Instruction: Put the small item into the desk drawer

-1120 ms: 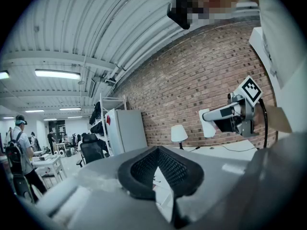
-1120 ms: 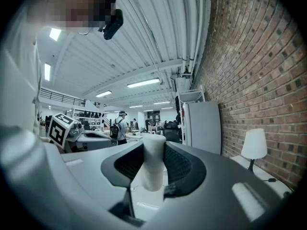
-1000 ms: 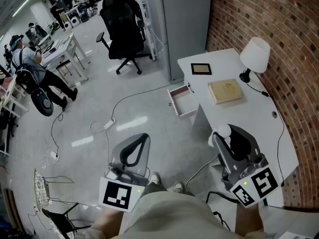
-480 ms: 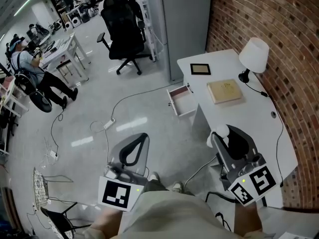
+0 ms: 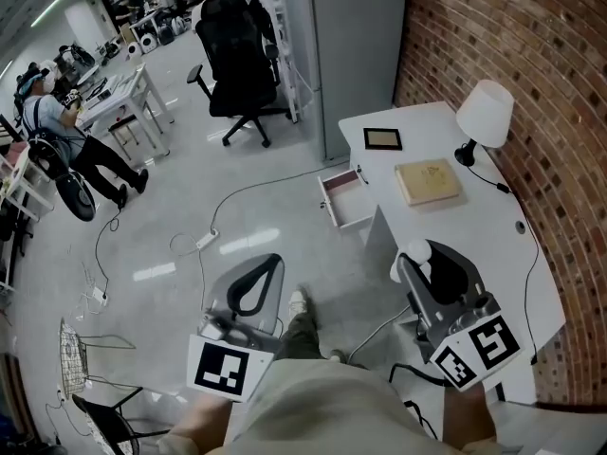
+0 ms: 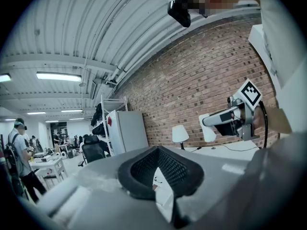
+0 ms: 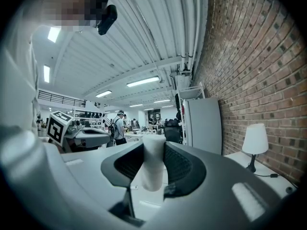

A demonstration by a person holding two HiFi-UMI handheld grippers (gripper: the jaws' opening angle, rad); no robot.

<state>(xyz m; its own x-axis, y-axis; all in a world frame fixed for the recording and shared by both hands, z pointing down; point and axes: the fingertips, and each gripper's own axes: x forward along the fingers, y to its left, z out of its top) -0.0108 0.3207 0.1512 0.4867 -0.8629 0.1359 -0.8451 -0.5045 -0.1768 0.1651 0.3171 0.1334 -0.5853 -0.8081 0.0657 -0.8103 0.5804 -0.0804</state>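
My right gripper hovers over the near part of the white desk, shut on a small white cylinder-shaped item. In the right gripper view the item stands upright between the dark pads. The desk drawer hangs open off the desk's left side, further ahead, and looks empty inside. My left gripper floats over the floor at the lower left, shut with nothing in it. Its tips meet in the left gripper view.
On the desk stand a white lamp, a tan book and a dark picture frame. A grey cabinet and a black office chair stand behind. A cable and power strip lie on the floor. A person sits far left.
The view has shifted slightly and the person's foot has stepped forward on the floor. My right gripper with the white item drifted a little left; the left gripper kept its place.
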